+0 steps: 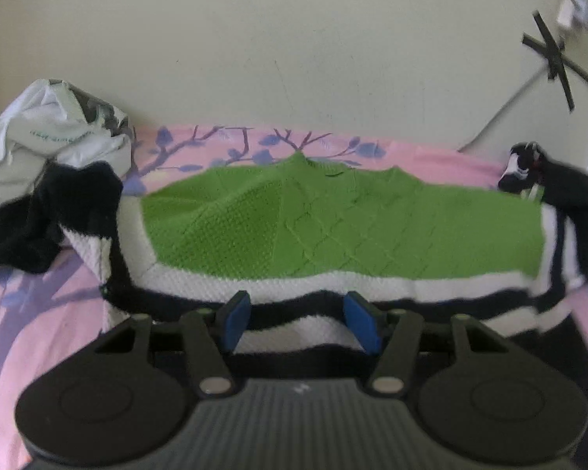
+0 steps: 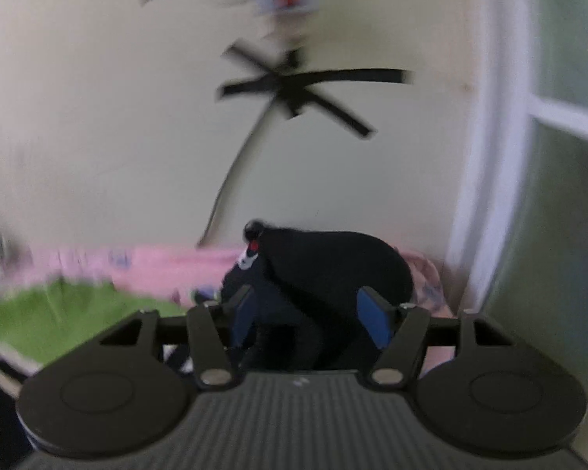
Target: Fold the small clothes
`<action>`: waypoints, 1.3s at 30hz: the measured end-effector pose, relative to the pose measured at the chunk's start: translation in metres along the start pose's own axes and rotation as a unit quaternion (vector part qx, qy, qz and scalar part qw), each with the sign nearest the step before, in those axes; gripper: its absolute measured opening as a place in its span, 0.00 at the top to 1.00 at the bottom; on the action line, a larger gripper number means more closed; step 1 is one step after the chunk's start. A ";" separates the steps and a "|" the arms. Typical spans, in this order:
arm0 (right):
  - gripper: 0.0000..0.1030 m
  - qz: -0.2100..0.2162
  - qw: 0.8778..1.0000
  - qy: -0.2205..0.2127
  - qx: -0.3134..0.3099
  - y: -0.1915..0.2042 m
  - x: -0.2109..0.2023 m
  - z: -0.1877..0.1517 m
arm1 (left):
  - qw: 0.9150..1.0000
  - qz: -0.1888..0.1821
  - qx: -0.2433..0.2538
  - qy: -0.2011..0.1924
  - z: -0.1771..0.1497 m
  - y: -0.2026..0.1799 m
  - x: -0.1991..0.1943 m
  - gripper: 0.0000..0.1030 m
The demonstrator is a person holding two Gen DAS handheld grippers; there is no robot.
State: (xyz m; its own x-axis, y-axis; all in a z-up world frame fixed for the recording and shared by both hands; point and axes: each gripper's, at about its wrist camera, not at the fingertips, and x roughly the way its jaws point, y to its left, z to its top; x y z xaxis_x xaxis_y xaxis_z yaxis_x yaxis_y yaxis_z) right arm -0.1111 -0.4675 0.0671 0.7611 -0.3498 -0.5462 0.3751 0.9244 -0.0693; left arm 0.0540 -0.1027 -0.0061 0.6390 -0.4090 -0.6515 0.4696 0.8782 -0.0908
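Left hand-held gripper [image 1: 300, 323]: jaws apart, blue pads [image 1: 237, 323] clear of the cloth, nothing clamped. The near hem of the sweater [image 1: 333, 227] shows in the gap, at bottom centre of the left wrist view.

Sweater: green knit body with white and black bands at hem and sides, spread flat across mid-frame. Its black sleeves run off at mid-left and mid-right.

Right hand-held gripper [image 2: 309, 315]: jaws apart. The black sleeve [image 2: 333, 262] bulks up between and beyond the pads in the lower centre of the right wrist view; pads not seen pressing on it, though blur limits certainty. A small white and red patch sits at the sleeve's upper left end. The green body sits at lower left of that view, heavily smeared.

Surface: bed with a pink sheet [image 1: 31, 313] printed with purple branches and blue leaves, showing around the sweater on all sides.

Upper left of the left wrist view: crumpled white garment [image 1: 51, 133] on the sheet, just beside the left sleeve.

Room: pale cream wall [image 1: 294, 58] behind the bed. Black tape strips crossed [image 2: 294, 90] on the wall, upper right in the left view, upper centre in the right view, with a thin cable dropping from them. White frame [image 2: 490, 156] at far right of the right wrist view.
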 end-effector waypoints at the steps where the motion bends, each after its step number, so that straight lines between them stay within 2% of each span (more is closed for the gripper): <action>1: 0.40 -0.002 0.999 0.009 -0.038 0.013 0.009 0.003 | 1.000 0.000 0.008 -0.001 -0.001 -0.003 -0.003 0.46; 3: 0.40 -0.003 0.994 0.029 -0.101 0.035 0.028 0.003 | 1.000 0.000 0.016 -0.004 -0.004 -0.005 -0.003 0.45; 6: 0.42 -0.033 0.976 0.073 -0.202 0.062 0.065 -0.008 | 1.000 0.004 0.029 -0.007 -0.005 -0.009 -0.002 0.44; 7: 0.66 -0.050 0.971 0.079 -0.219 0.064 0.075 -0.011 | 0.999 0.004 0.031 -0.007 -0.006 -0.010 -0.002 0.43; 8: 0.99 -0.061 0.971 0.081 -0.216 0.061 0.081 -0.011 | 0.999 0.004 0.031 -0.007 -0.005 -0.010 -0.002 0.43; 9: 1.00 -0.062 0.978 0.072 -0.187 0.054 0.081 -0.004 | 1.000 0.003 0.030 -0.008 -0.005 -0.010 -0.002 0.43; 10: 1.00 -0.048 0.989 0.051 -0.128 0.038 0.073 0.006 | 1.000 0.001 0.028 -0.008 -0.005 -0.009 -0.002 0.43; 11: 1.00 -0.020 0.998 0.023 -0.055 0.017 0.061 0.017 | 1.000 -0.002 0.024 -0.008 -0.004 -0.008 -0.002 0.43; 12: 1.00 0.024 0.999 -0.011 0.031 -0.008 0.045 0.026 | 1.000 -0.006 0.019 -0.009 -0.004 -0.006 -0.002 0.43; 13: 1.00 0.072 0.992 -0.038 0.099 -0.029 0.033 0.030 | 1.000 -0.011 0.013 -0.010 -0.004 -0.004 -0.003 0.43; 14: 1.00 0.124 0.978 -0.063 0.157 -0.046 0.022 0.032 | 1.000 -0.017 0.006 -0.011 -0.003 -0.002 -0.003 0.43; 16: 1.00 0.213 0.948 -0.100 0.213 -0.062 0.006 0.039 | 0.999 -0.039 -0.014 -0.016 -0.002 0.005 -0.005 0.43; 18: 1.00 0.279 0.931 -0.111 0.206 -0.049 -0.003 0.055 | 0.997 -0.060 -0.035 -0.027 -0.001 0.012 -0.008 0.42; 20: 1.00 0.323 0.924 -0.110 0.170 -0.019 -0.006 0.073 | 0.993 -0.085 -0.063 -0.043 0.000 0.025 -0.014 0.39; 22: 1.00 0.365 0.918 -0.095 0.121 0.028 -0.003 0.093 | 0.988 -0.102 -0.098 -0.061 0.000 0.041 -0.020 0.35; 23: 1.00 0.383 0.914 -0.085 0.099 0.052 0.002 0.101 | 0.986 -0.104 -0.108 -0.070 0.001 0.048 -0.023 0.35; 25: 1.00 0.412 0.908 -0.055 0.052 0.108 0.016 0.114 | 0.983 -0.095 -0.128 -0.091 0.002 0.062 -0.030 0.27; 26: 0.97 0.417 0.908 -0.033 0.031 0.137 0.027 0.117 | 0.982 -0.088 -0.136 -0.101 0.002 0.069 -0.033 0.25; 27: 0.88 0.419 0.908 -0.011 0.012 0.161 0.038 0.117 | 0.981 -0.080 -0.141 -0.108 0.003 0.074 -0.036 0.24; 29: 0.39 0.390 0.920 0.005 -0.027 0.193 0.052 0.116 | 0.980 -0.064 -0.148 -0.118 0.004 0.082 -0.040 0.24; 31: 0.39 0.363 0.931 -0.004 -0.047 0.197 0.054 0.111 | 0.979 -0.060 -0.156 -0.120 0.006 0.087 -0.041 0.24; 34: 0.39 0.342 0.939 0.005 -0.011 0.164 0.060 0.100 | 0.978 -0.066 -0.160 -0.113 0.008 0.088 -0.039 0.24; 36: 0.38 0.305 0.952 0.016 0.014 0.137 0.064 0.082 | 0.980 -0.063 -0.154 -0.106 0.010 0.085 -0.035 0.24; 39: 0.37 0.223 0.973 0.043 0.028 0.103 0.076 0.043 | 0.983 -0.059 -0.147 -0.092 0.009 0.081 -0.029 0.24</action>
State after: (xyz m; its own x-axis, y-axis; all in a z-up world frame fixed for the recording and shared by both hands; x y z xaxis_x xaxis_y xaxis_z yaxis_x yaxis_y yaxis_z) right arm 0.0083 -0.4052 0.0546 0.8094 0.1013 -0.5785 0.0473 0.9706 0.2361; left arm 0.0789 -0.0222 0.0120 0.7024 -0.5272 -0.4782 0.3690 0.8443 -0.3887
